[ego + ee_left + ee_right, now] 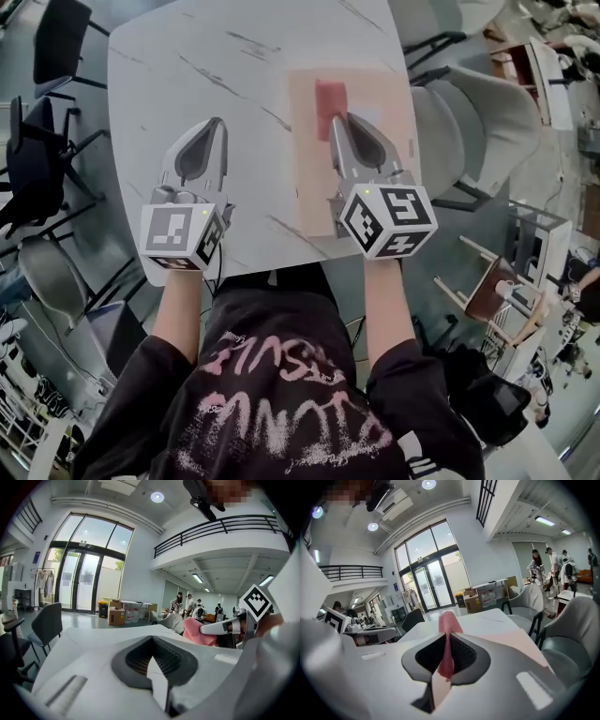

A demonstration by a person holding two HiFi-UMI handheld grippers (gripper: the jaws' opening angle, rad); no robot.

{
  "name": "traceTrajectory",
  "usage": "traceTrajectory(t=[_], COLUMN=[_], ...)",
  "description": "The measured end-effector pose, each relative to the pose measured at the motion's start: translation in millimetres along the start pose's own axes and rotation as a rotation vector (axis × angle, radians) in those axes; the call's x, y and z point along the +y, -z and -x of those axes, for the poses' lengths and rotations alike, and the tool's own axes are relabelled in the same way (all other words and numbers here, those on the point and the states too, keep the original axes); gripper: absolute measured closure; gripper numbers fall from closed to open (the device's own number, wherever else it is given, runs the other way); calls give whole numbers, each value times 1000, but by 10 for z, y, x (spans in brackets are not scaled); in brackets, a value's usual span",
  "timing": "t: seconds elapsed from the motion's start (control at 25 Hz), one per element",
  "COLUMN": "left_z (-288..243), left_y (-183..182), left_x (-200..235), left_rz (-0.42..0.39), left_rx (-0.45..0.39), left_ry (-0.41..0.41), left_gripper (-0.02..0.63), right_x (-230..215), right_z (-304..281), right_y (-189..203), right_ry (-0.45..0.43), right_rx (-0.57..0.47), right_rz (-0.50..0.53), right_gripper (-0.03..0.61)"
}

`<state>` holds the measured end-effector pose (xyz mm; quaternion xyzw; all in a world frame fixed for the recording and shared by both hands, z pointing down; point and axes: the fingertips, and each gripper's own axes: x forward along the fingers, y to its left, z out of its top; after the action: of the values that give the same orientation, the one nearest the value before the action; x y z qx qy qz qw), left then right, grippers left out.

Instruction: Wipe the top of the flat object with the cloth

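Your right gripper (337, 122) has its fingers closed on the red-pink cloth (329, 96). In the right gripper view, a thin fold of it runs up the seam between the two fingers, with a short end hanging down into the hollow behind them. The rest of the cloth sticks out past the fingertips, and in the head view it lies as a small upright rectangle just beyond them. That free end rests on the flat board (386, 89), a pale pink sheet lying flat on the right half of the white, grey-veined tabletop (178, 66). The cloth sits in the board's upper left part, close to its left edge. The gripper itself lies over the board, pointing away from you, with its marker cube near the board's near edge. Your left gripper (218, 124) is well apart from the cloth, to the left of the board and over bare tabletop, and it points the same way. Its fingers are together at the tips with nothing between them. In the left gripper view, the cloth shows off to the right, pinched in the other gripper's fingers. A grey chair (473, 127) stands beside the tabletop's right edge.
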<state>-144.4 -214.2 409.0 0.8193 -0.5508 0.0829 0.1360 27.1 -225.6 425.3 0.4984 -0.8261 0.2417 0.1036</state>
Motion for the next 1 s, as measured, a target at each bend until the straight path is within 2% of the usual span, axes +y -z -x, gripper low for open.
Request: traceTrajectory(t=[0.24,0.44,1.0], left_z=[83,123,-23], left_y=[15,57,173], left_x=[212,270,175], left_rz=[14,20,21], left_rx=[-2,4,41], left_ry=[-54,-67,-46], left_gripper=[614,614,614], right_x=[209,312,82], right_z=[-259,-403,-536], right_y=[23,156,418], right_ry=[-56,-81,-34], right_rx=[29,74,202], right_rz=[9,2,-32], right_gripper=[537,537,537])
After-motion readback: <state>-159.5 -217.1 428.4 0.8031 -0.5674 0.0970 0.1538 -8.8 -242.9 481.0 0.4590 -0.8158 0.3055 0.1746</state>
